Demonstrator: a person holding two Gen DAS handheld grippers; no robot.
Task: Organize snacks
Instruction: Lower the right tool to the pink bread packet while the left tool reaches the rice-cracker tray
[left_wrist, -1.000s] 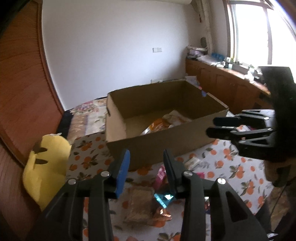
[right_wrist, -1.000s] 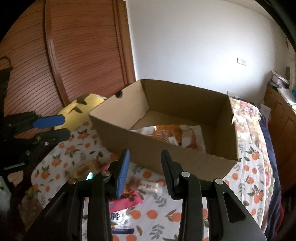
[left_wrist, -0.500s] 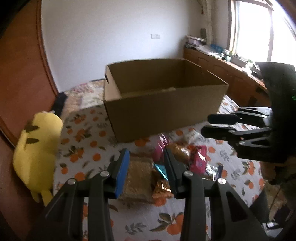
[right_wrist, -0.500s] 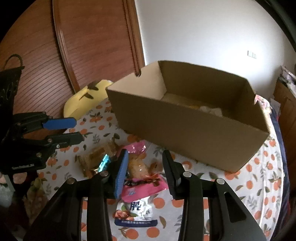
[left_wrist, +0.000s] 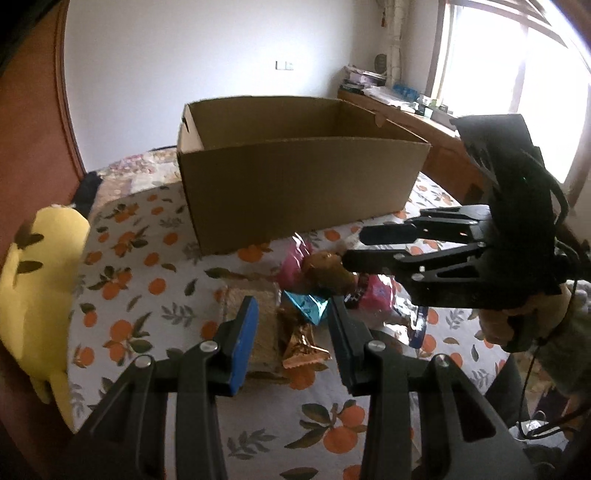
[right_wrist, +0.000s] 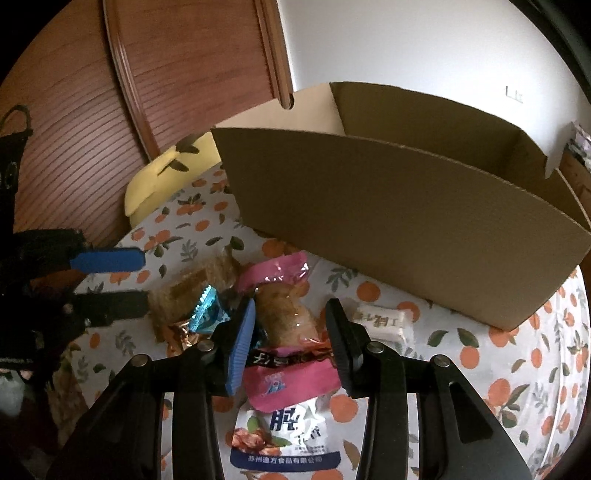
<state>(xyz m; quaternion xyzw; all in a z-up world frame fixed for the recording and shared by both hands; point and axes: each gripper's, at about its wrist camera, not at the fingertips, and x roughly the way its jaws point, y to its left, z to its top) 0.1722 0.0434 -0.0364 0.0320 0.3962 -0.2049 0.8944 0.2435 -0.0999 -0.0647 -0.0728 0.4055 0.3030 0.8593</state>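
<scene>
A pile of snack packets lies on the orange-print cloth in front of an open cardboard box (left_wrist: 295, 177), also in the right wrist view (right_wrist: 406, 206). My left gripper (left_wrist: 291, 325) is open, low over a gold-wrapped snack (left_wrist: 301, 341) and a brown cracker pack (left_wrist: 258, 321). My right gripper (right_wrist: 290, 325) is open, its jaws on either side of a pink packet with a brown pastry (right_wrist: 284, 317); it also shows in the left wrist view (left_wrist: 354, 247). A teal packet (right_wrist: 207, 310) and a white-blue pouch (right_wrist: 284, 432) lie close by.
A yellow plush toy (left_wrist: 33, 295) lies at the left edge of the bed. A small white candy (right_wrist: 380, 323) sits near the box wall. A wooden wardrobe (right_wrist: 166, 74) stands behind. A counter under a window (left_wrist: 424, 110) is at the right.
Both grippers have dropped from box height down to the snack pile. The box interior is now out of sight. The right gripper now straddles the pink pastry packet.
</scene>
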